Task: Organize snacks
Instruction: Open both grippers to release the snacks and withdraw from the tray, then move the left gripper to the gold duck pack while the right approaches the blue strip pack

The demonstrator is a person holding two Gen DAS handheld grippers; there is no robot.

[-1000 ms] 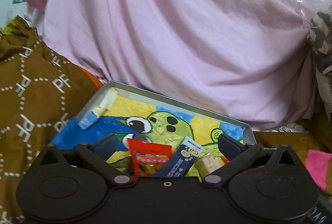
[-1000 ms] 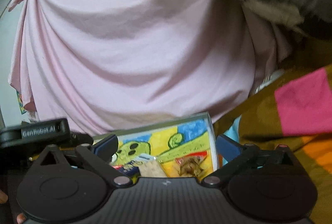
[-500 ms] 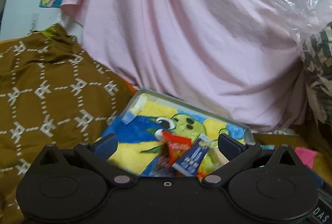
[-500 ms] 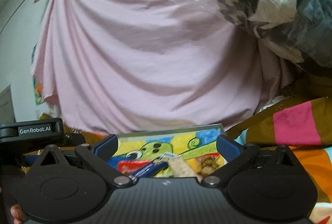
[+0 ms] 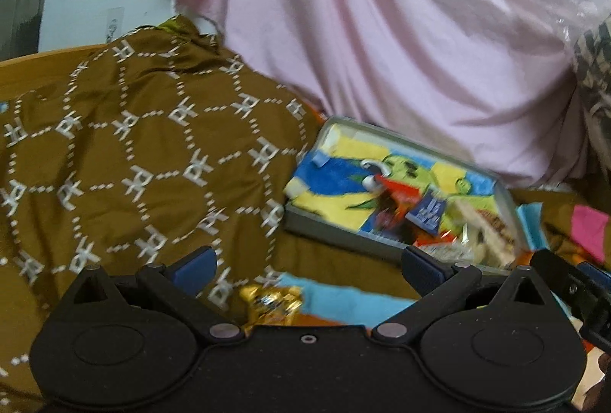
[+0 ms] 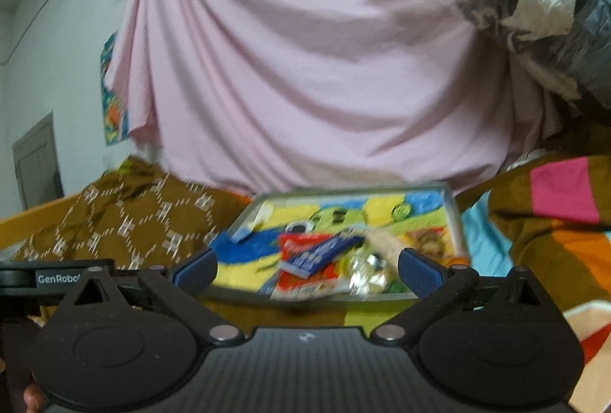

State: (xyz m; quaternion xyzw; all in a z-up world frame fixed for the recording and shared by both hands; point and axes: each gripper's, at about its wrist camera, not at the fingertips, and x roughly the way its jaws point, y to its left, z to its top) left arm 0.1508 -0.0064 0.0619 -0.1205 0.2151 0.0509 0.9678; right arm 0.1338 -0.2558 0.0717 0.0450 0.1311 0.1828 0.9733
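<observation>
Pink draped cloth (image 5: 382, 31) is recorded across the upper frame; brown patterned fabric (image 5: 133, 164) at centre left. Tray (image 5: 332, 224), centre right, is loaded with snack packets: red (image 6: 301, 248), blue (image 6: 317, 256). Gold-wrapped snack (image 5: 273, 302), lower centre, lies loose between the fingers of the left gripper (image 5: 307, 269), spread wide, empty. Right gripper (image 6: 307, 269) is likewise spread, facing the tray.
</observation>
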